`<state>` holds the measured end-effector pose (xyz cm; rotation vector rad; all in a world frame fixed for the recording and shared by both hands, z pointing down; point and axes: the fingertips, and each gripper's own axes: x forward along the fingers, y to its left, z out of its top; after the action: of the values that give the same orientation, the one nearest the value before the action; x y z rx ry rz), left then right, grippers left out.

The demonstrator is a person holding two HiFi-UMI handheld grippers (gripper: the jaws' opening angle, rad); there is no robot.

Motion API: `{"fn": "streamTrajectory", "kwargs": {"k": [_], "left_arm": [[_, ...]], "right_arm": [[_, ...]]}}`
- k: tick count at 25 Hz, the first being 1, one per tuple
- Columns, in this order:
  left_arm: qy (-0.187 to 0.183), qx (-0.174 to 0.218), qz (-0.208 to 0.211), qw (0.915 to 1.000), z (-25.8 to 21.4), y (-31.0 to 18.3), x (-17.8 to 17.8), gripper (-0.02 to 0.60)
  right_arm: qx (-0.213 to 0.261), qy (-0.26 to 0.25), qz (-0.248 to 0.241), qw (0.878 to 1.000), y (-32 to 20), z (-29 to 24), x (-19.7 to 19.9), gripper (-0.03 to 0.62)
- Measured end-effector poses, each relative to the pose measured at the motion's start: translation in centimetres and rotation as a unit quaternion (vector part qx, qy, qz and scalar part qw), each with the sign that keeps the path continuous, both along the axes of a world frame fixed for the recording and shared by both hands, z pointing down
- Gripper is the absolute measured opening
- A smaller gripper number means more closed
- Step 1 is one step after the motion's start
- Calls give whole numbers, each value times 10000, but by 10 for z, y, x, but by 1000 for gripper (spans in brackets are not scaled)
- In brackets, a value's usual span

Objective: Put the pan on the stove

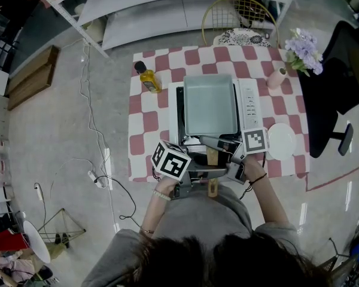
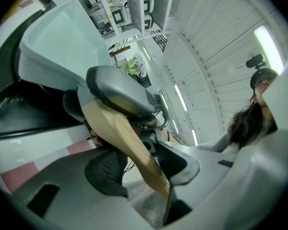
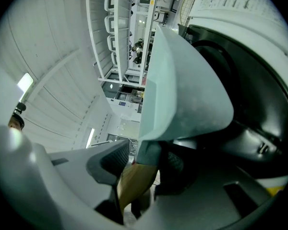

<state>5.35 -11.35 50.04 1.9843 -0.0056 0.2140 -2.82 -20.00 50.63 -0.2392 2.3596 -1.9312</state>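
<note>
A square pale teal pan [image 1: 209,103] lies over the black top of the white stove [image 1: 250,103] on the checkered table. Its wooden handle [image 1: 212,156] points toward me. My left gripper [image 1: 206,172] is shut on the handle near its end, and my right gripper [image 1: 218,145] is shut on it closer to the pan. In the left gripper view the handle [image 2: 125,138] runs between the pads up to the pan [image 2: 62,47]. In the right gripper view the pan [image 3: 182,90] fills the middle above the handle [image 3: 134,183]. I cannot tell whether the pan rests on the stove top [image 3: 249,95].
A yellow oil bottle [image 1: 148,78] stands left of the stove and a white plate [image 1: 282,141] lies right of it. At the far right corner stands a pink vase of purple flowers [image 1: 302,49]. A black office chair [image 1: 341,82] is to the right; cables lie on the floor at the left.
</note>
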Motion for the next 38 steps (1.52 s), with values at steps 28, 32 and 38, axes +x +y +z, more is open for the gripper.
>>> {"fn": "streamTrajectory", "kwargs": {"k": [28,32,38], "left_arm": [[-162,202,-736,9970,-2,-8,-17,259],[-194,256,-974,9947,-3,-11,-26,259],[-229,332,-1308,9906,-8,-15,-40,258]], "right_arm": [[-68,108,189,9997,1,3,15,264],[-20,175,210,9996,0,3,21,264],[-105,199,358,9991,5,3,30,264]]}}
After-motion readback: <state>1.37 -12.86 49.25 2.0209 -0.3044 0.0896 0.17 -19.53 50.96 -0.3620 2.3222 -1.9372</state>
